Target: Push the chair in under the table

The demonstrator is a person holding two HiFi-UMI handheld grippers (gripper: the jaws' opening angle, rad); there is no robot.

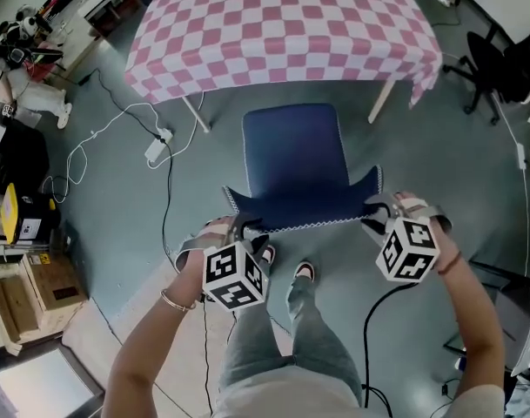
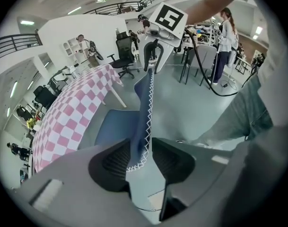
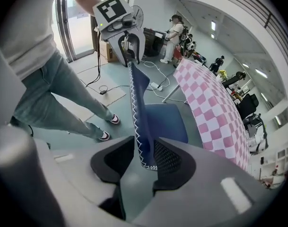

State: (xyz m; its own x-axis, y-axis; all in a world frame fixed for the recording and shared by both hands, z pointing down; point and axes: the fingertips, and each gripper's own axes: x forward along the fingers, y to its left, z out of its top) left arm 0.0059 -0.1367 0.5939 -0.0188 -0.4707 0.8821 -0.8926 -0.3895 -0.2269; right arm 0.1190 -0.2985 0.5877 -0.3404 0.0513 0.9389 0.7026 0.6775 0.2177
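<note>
Showing the chair [image 1: 291, 159] on the floor just short of the checked surface [image 1: 282, 33], its seat facing the surface and not yet beneath it. The left tool [image 2: 143, 156] and right tool [image 3: 144, 156] each straddle a top corner of the chair back [image 1: 299, 209]. Their jaws are partly apart, with the stitched edge between the pads but apparently unclamped. Likely faults: a loose tool slipping off the thin edge, uneven pushing swinging the chair against a surface leg [image 1: 197, 116], or tipping from force applied high.
</note>
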